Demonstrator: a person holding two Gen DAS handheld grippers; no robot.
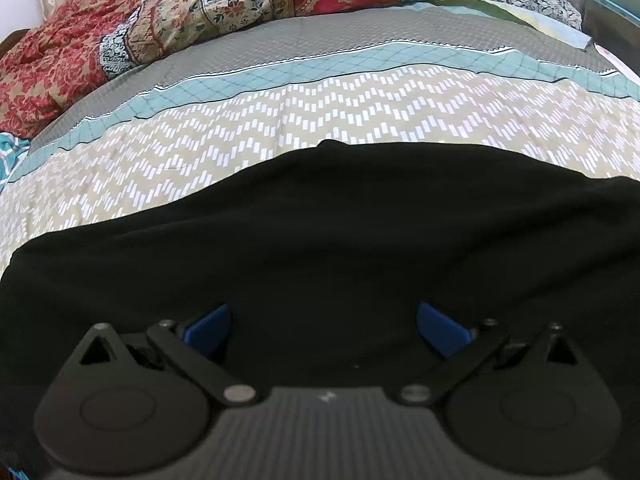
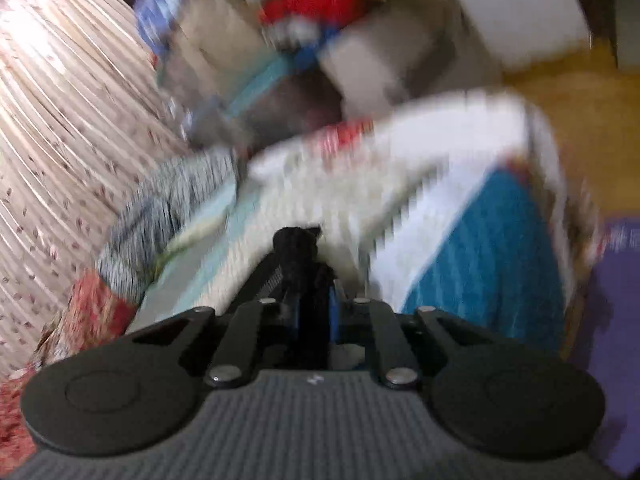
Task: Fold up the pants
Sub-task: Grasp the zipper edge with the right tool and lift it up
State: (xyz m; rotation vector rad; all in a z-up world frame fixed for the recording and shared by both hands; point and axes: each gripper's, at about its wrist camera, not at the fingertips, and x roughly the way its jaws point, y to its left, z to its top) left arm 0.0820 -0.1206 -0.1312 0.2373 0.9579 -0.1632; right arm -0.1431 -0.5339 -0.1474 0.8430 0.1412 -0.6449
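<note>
Black pants (image 1: 320, 220) lie spread across the patterned bed cover (image 1: 360, 116) in the left wrist view. My left gripper (image 1: 322, 324) is open just over the near part of the pants, its blue pads (image 1: 208, 326) wide apart. In the right wrist view, which is blurred by motion, my right gripper (image 2: 306, 264) is shut on a bunched bit of black pants fabric (image 2: 296, 242), held up above the bed.
A crumpled red and cream floral quilt (image 1: 200, 12) lies along the far side of the bed. In the right wrist view I see a striped curtain (image 2: 60, 120) at the left, a pillow (image 2: 400, 160) and the bed's teal edge (image 2: 480, 260), and wooden floor (image 2: 580, 92) at the right.
</note>
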